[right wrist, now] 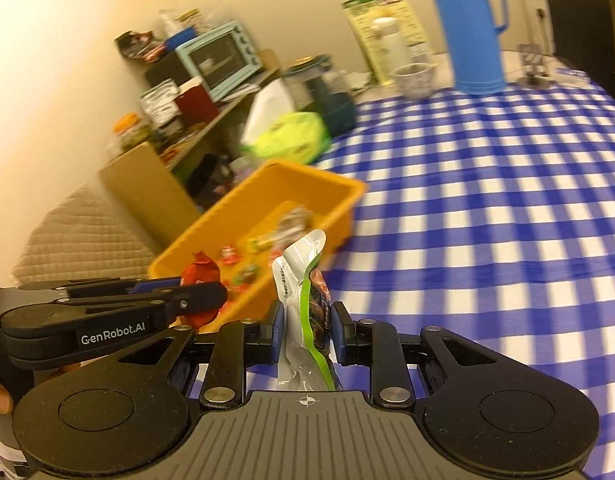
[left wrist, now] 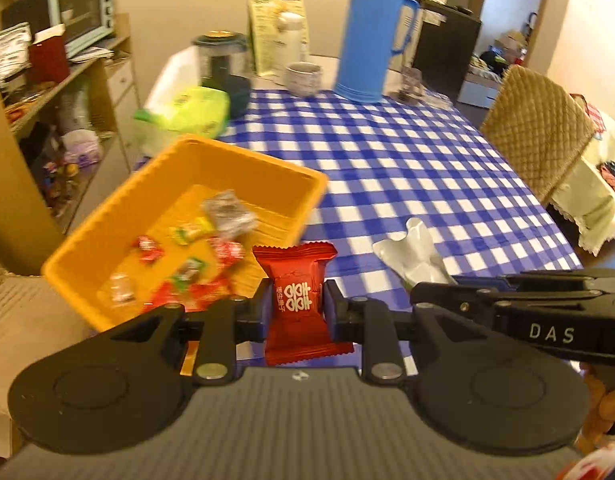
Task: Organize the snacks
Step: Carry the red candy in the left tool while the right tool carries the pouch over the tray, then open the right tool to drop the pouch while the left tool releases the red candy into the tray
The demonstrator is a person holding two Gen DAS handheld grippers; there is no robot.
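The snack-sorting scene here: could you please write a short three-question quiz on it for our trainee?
1. True or false: the left gripper is shut on a red snack packet.
2. What does the right gripper hold? A) white and green packet B) cup C) spoon
3. What colour is the bin holding small wrapped candies?

Key: 1 true; 2 A; 3 yellow.
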